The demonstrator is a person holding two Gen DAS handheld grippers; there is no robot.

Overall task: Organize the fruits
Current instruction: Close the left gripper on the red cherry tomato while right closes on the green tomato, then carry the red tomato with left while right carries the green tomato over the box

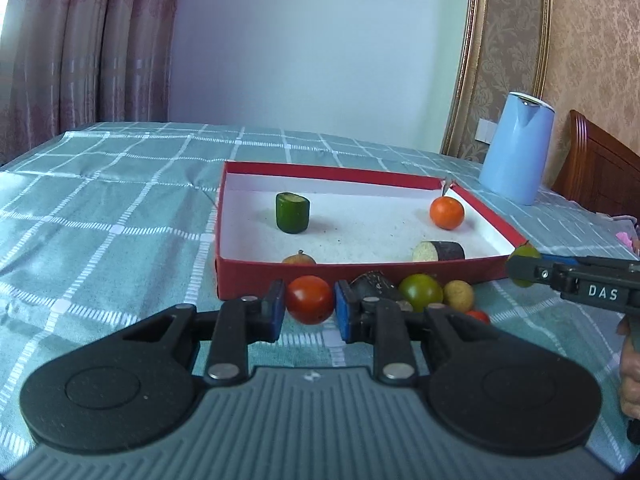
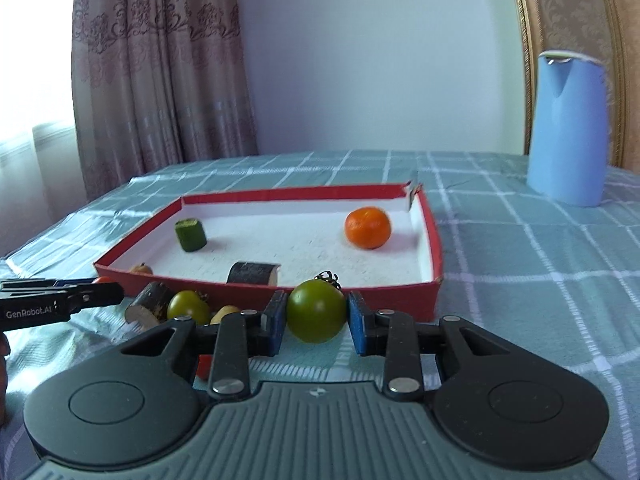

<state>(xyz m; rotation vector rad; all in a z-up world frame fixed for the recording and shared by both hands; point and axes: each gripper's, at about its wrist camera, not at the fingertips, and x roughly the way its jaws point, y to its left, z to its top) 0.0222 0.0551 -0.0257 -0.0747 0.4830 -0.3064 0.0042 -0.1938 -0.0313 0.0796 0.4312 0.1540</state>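
Checked bedspread [image 1: 120,208], curtained room. Left gripper [image 1: 310,306] clamps a red tomato [image 1: 309,299]; right gripper [image 2: 317,317] clamps a green tomato [image 2: 316,311]. Red box [image 2: 434,240] lies just ahead. Advice: lift both clear of the near wall before releasing inside.

Glossy tomatoes [image 2: 316,312], matt cardboard box [image 2: 360,300]

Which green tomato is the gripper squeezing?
The round green tomato with the dark stem, pinched between the right gripper pads. The other green tomato lies free beside the dark log-shaped piece.
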